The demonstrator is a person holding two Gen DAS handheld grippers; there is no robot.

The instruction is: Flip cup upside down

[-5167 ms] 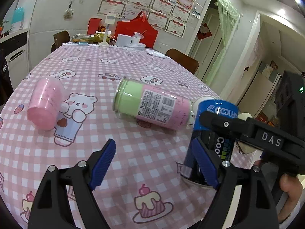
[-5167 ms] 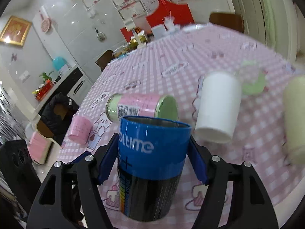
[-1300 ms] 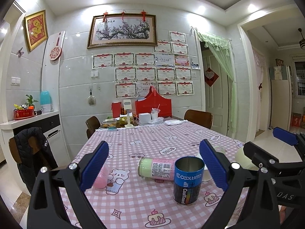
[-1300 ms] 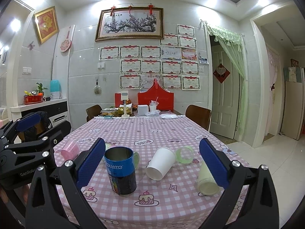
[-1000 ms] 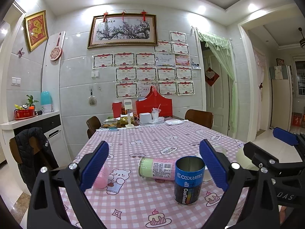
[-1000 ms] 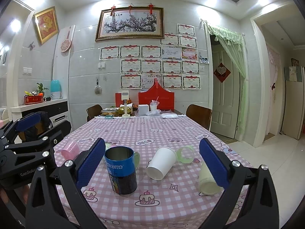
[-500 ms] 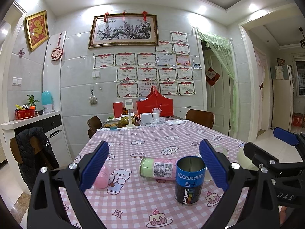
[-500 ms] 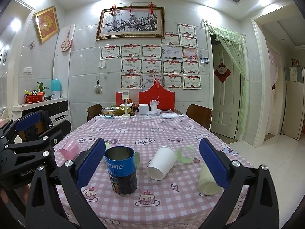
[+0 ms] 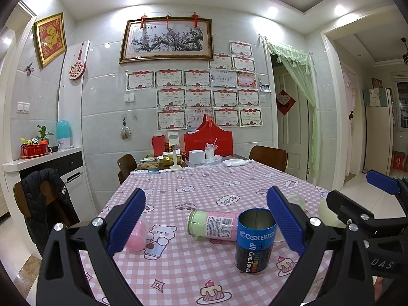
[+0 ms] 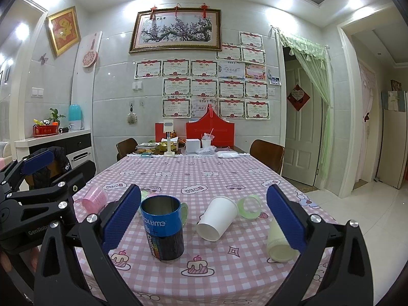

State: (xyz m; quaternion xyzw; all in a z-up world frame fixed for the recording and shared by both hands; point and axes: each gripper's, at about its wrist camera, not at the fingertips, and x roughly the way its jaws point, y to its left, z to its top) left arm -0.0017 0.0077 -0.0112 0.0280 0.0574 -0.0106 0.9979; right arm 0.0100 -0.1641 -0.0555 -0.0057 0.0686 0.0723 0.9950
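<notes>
- The blue cup [image 10: 163, 227] stands on the pink checked table [image 10: 216, 176], open mouth up, its printed lettering upside down.
- Left gripper [image 9: 206, 221] gapes wide, clear of the cup.
- Right gripper [image 10: 204, 218] is spread wide too, gripping nothing.
- Beside the cup lies a white paper cup [image 10: 216, 218]; behind it, probably a pink-and-green bottle [image 9: 213, 225].
</notes>
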